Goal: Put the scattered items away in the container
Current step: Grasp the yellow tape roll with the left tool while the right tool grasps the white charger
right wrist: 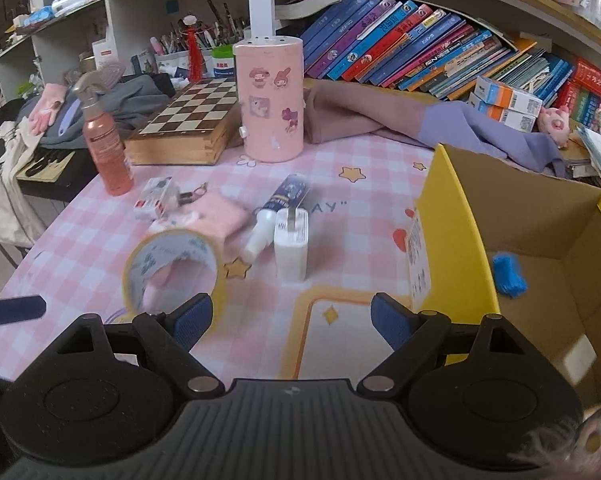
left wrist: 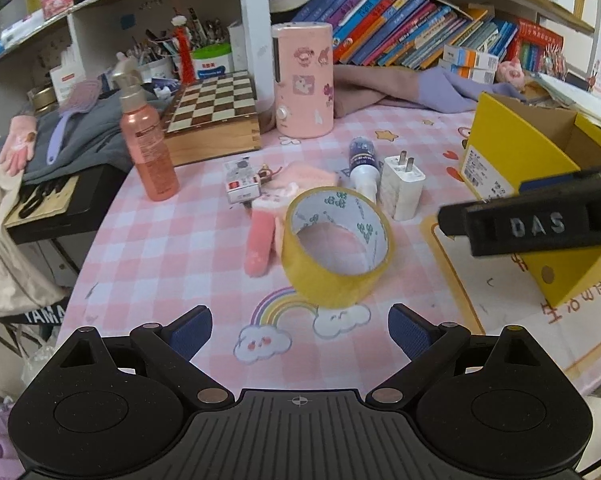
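Tape roll stands tilted on the pink checked tablecloth, the landmark here. Just behind it lie a pink glove, a white charger and a small bottle. Left gripper hovers in front of the roll, jaws apart and empty. Only the right wrist view looks inside the yellow box, well right of the roll, where a blue item lies. Right gripper is likewise spread wide, holding nothing.
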Demonstrator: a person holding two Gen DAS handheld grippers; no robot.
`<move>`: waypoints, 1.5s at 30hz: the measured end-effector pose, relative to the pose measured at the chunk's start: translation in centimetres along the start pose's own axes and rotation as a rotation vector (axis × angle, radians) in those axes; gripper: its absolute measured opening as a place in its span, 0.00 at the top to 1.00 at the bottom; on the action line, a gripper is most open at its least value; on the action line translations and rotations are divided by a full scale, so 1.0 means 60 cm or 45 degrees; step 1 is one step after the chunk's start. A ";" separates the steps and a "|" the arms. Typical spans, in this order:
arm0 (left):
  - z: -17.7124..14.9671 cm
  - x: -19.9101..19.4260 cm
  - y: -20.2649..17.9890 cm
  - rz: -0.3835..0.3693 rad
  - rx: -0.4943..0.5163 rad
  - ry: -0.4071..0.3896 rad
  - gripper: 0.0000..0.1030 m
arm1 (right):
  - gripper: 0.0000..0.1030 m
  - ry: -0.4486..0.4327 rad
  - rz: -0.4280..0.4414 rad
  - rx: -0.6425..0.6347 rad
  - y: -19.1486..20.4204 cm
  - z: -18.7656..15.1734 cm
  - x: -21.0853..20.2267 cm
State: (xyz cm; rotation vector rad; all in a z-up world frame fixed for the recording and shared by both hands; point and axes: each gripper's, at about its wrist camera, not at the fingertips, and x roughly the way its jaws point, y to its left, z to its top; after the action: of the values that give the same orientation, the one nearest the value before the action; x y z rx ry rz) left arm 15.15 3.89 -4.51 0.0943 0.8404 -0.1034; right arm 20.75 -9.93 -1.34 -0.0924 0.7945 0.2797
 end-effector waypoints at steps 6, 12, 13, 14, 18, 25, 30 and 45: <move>0.026 0.043 -0.012 -0.026 0.040 0.012 0.06 | 0.18 0.020 0.000 0.011 -0.007 0.036 0.051; 0.047 0.083 -0.025 -0.048 0.073 0.021 0.06 | 0.21 0.056 -0.003 0.035 -0.013 0.064 0.099; 0.050 0.089 -0.026 -0.050 0.079 0.025 0.06 | 0.22 0.064 -0.004 0.038 -0.014 0.067 0.107; 0.052 0.095 -0.027 -0.055 0.083 0.028 0.06 | 0.22 0.073 -0.004 0.039 -0.015 0.070 0.114; 0.059 0.114 -0.032 -0.054 0.099 0.040 0.06 | 0.28 0.112 0.001 0.042 -0.017 0.076 0.141; 0.065 0.130 -0.035 -0.062 0.107 0.041 0.06 | 0.39 0.153 0.015 0.041 -0.020 0.080 0.170; 0.065 0.133 -0.040 -0.053 0.138 0.027 0.09 | 0.54 0.172 0.046 0.049 -0.023 0.079 0.178; 0.072 0.081 -0.026 -0.076 0.131 -0.063 0.16 | 0.76 0.081 0.090 0.061 -0.031 0.075 0.112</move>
State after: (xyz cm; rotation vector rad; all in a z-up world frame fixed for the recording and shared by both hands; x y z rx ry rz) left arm 21.32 1.57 -5.34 0.1628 0.7888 -0.2041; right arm 28.87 -9.47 -3.04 -0.0281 0.8686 0.3260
